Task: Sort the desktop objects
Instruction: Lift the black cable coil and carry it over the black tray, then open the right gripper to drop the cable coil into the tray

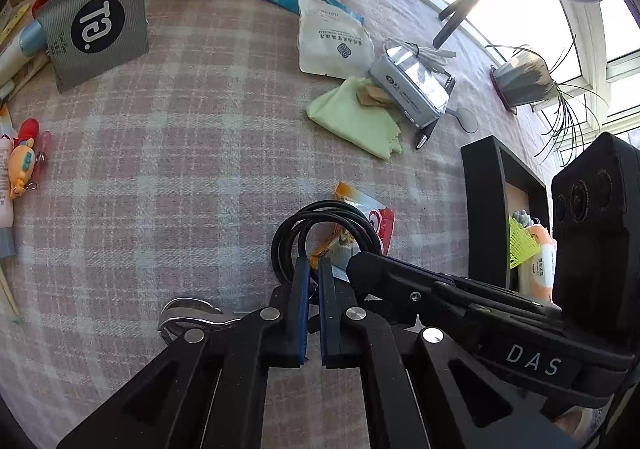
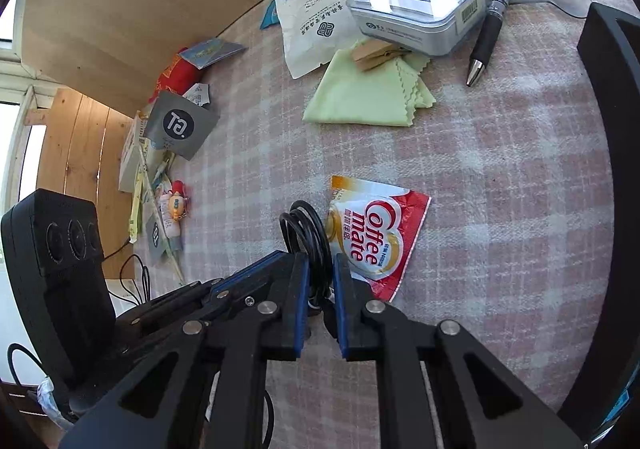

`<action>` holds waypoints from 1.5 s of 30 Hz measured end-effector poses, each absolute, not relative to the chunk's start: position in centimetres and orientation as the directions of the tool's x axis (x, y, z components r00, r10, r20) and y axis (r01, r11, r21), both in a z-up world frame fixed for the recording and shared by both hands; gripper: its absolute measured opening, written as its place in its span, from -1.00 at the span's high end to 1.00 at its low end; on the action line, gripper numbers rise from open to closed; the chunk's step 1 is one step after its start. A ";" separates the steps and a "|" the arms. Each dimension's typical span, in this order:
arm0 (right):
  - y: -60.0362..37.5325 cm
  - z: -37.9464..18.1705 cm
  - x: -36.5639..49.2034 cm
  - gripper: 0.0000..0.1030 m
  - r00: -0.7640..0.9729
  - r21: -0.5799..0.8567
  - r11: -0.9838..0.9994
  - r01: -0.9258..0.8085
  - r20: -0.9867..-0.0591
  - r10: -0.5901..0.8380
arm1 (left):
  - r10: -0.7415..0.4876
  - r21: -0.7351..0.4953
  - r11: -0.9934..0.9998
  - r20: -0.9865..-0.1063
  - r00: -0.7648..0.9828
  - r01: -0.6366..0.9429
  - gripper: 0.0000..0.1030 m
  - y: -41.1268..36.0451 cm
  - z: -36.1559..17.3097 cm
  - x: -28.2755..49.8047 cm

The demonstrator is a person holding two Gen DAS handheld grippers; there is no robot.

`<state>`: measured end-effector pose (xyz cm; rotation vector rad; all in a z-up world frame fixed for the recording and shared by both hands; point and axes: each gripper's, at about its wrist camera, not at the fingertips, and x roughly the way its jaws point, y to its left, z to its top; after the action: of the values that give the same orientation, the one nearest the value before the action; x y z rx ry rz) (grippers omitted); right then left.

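Your left gripper (image 1: 314, 269) and right gripper (image 2: 320, 269) both pinch the coiled black cable (image 2: 306, 233) mid-table, jaws clenched; its loop stands upright just beside the Coffee mate sachet (image 2: 376, 237).

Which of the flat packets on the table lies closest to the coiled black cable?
The red and white Coffee mate packet. It lies right beside the black cable, while the white packet and the grey packet lie far off.

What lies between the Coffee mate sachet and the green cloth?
Only bare checked tablecloth lies between the sachet and the green cloth; the right wrist view shows it.
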<state>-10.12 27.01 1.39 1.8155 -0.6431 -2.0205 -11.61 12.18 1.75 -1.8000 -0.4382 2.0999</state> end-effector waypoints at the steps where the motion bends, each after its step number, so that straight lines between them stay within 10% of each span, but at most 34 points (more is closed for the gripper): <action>1: 27.0 1.5 -10.0 0.76 -0.122 0.550 -0.834 -0.043 -0.832 -0.542 | 0.449 -0.445 -0.893 -0.882 -0.144 -0.059 0.97 12.2 2.0 -11.4; 38: 47.7 12.3 3.3 0.74 -0.427 0.485 -0.842 -0.235 -0.830 -0.359 | 0.581 -0.476 -0.682 -0.814 -0.015 -0.555 1.00 35.2 12.2 -3.1; 45: 50.7 13.9 5.6 -0.12 -0.488 0.454 -0.842 -0.292 -0.828 -0.277 | 0.560 -0.454 -0.693 -0.828 -0.021 -0.560 0.81 35.5 12.1 -2.5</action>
<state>5.61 50.71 13.92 1.5945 -0.8863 -2.5693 -2.47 35.46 12.13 -1.4720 0.0002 1.8142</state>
